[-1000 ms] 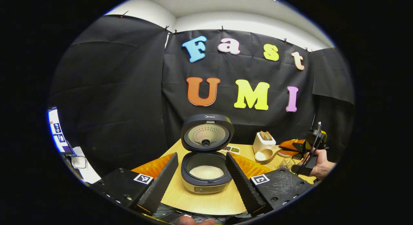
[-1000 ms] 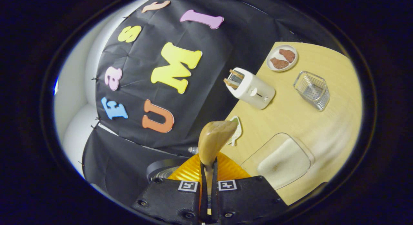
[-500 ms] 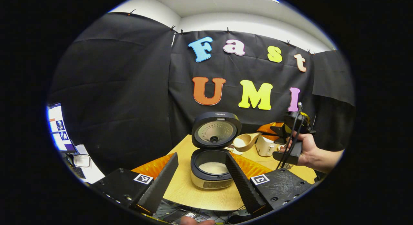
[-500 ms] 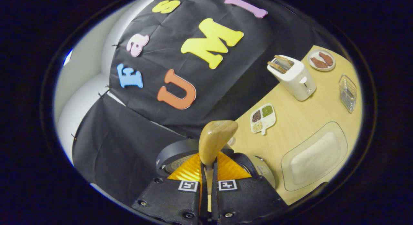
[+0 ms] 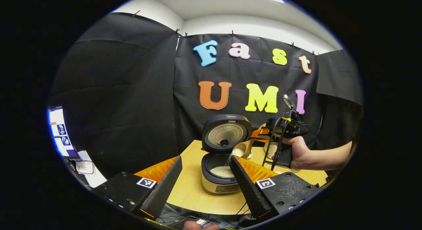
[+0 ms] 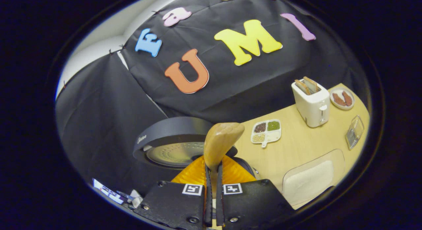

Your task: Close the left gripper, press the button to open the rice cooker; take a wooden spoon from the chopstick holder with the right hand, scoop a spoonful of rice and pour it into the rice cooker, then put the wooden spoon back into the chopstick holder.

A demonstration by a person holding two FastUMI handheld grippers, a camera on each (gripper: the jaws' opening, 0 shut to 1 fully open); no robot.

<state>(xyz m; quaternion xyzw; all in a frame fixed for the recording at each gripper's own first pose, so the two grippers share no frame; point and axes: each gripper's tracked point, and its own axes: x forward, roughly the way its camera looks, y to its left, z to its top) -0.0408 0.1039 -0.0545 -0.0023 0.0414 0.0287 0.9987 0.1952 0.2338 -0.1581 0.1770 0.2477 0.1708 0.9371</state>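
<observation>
The rice cooker [image 5: 220,182] stands on the table with its lid [image 5: 226,132] up and white rice in the pot. My left gripper [image 5: 205,190] is open, held back from the cooker, which sits between its fingers from this angle. My right gripper [image 6: 212,190] is shut on the handle of the wooden spoon [image 6: 221,142]. In the left gripper view the wooden spoon [image 5: 242,150] is tipped over the pot's right rim and a thin stream of rice [image 5: 228,160] falls from it. A hand [image 5: 298,154] holds the right gripper [image 5: 263,136] there. The lid [image 6: 174,144] lies just below the spoon in the right gripper view.
On the table right of the cooker are a divided dish of grains [image 6: 266,131], a white toaster [image 6: 311,103] with bread, a small plate [image 6: 342,99], the clear chopstick holder [image 6: 354,131] and a glass tray of rice [image 6: 310,179]. A monitor [image 5: 59,131] stands at far left.
My right gripper has carried the spoon from near the rice tray leftward and up over the cooker and tipped it; rice now pours out. The left gripper has drawn back slightly.
</observation>
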